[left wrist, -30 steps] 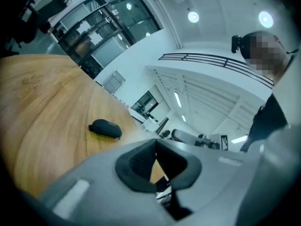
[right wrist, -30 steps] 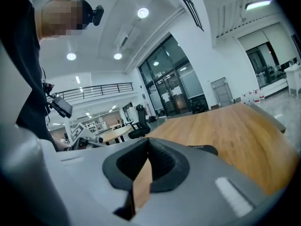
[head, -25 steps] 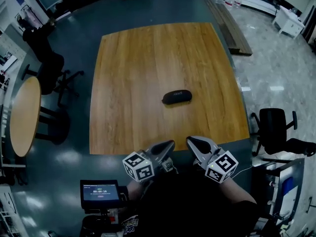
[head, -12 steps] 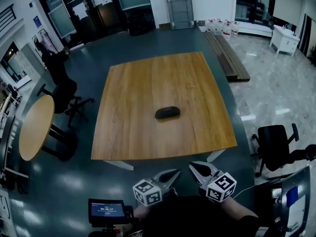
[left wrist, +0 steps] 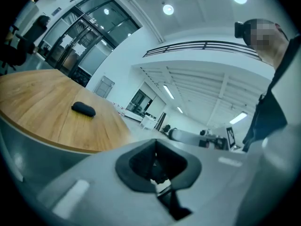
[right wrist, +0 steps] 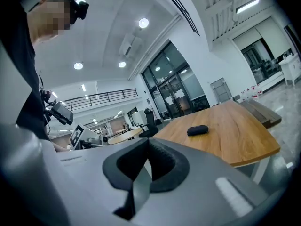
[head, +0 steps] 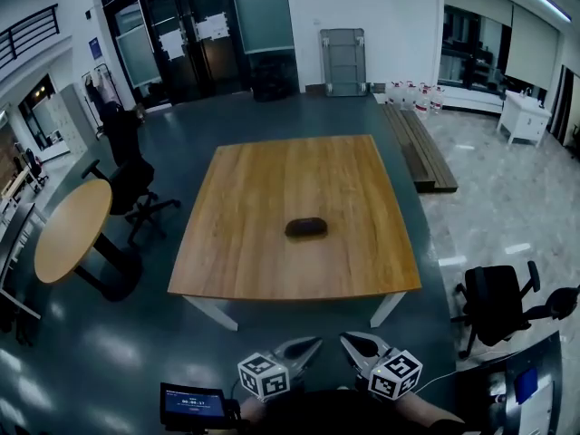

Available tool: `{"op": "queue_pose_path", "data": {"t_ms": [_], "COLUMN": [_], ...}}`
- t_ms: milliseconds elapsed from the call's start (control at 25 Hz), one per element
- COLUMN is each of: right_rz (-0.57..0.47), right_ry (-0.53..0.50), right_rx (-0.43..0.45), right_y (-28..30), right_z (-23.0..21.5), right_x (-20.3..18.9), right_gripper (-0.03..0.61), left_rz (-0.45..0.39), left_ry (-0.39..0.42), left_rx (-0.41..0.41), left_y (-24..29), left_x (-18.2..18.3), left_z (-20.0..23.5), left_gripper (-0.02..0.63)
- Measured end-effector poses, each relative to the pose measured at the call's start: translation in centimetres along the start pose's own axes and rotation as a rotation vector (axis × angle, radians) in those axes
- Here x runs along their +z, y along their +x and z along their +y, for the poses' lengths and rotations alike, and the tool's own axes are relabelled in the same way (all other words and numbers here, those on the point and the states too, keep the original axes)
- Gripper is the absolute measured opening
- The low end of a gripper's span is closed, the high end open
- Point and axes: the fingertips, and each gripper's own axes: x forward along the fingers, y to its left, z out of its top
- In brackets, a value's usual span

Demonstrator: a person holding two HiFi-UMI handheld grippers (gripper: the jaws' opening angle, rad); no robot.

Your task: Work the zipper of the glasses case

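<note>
You have not started yet. The small black oval glasses case (head: 305,227) lies near the middle of the brown wooden table (head: 263,270), well away from you. Your left gripper (head: 308,344) and right gripper (head: 353,343) are squeezed closed, empty. Next, probably: come close and open them.

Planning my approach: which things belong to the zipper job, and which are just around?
Job: black oval glasses case; square wooden table under it; left gripper and right gripper, both shut, empty.
Around: round wooden side table; black office chair at right; small screen near the person.
</note>
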Motion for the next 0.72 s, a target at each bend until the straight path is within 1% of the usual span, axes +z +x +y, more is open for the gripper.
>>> {"op": "queue_pose_path", "data": {"t_ms": [200, 320, 440, 600, 720], "right_rz": [-0.064, -0.080, -0.082, -0.092, -0.087], "right_ry": [0.056, 0.038, 0.024, 0.010, 0.008], "right_rx": [-0.063, -0.065, -0.059, -0.074, -0.085], "right_y": [1.2, 2.3, 3.4, 4.2, 4.2], "right_z": [0.2, 1.4, 2.3, 3.0, 3.0], "right_x": [1.0, 0.9, 0.8, 0.9, 0.8], "right_gripper": [0.005, 0.005, 0.005, 0.005, 0.005], "left_rz": [0.021, 0.027, 0.017, 0.003, 0.013], "left_ry": [0.032, 0.045, 0.040, 0.044, 0.018], "left_rx": [-0.021, -0.020, -0.017, -0.031, -0.034], "left_y": [-1.4, -2.8, -3.7, -4.5, -4.4], "left_x": [2.0, 2.5, 2.8, 3.8, 3.3], "left_z": [0.8, 1.4, 2.2, 3.2, 3.5], "left_gripper": [-0.002, -0.002, -0.002, -0.002, -0.002]}}
